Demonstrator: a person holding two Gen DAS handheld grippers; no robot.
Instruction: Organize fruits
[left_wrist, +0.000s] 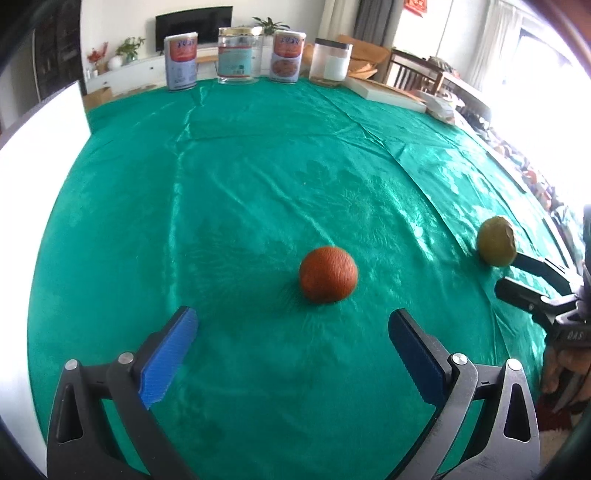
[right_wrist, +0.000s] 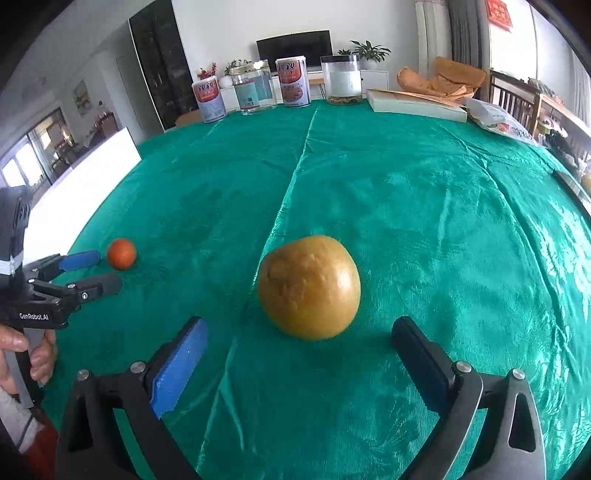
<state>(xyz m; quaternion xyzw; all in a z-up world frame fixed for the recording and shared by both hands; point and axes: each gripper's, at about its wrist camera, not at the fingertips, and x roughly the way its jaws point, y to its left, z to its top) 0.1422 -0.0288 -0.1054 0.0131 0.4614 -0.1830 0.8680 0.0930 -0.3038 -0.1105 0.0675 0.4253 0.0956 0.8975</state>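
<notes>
**Currently: both fruits on the counter, both jaws wide**

Your left gripper (left_wrist: 293, 325) has its jaws spread wide, nothing between the pads. The orange fruit (left_wrist: 328, 275) sits on the green cloth (left_wrist: 258, 166) of the counter just past the fingertips, at 12 o'clock from them, not touched.

Your right gripper (right_wrist: 299, 332) likewise stands wide. The yellow-brown fruit (right_wrist: 309, 287) rests on the cloth just beyond its tips at 12 o'clock, free of both pads.

In the left wrist view the yellow-brown fruit lies at 3 o'clock from the orange one, well apart.

Four canisters (right_wrist: 291, 83) line the far edge at 12 o'clock.
</notes>
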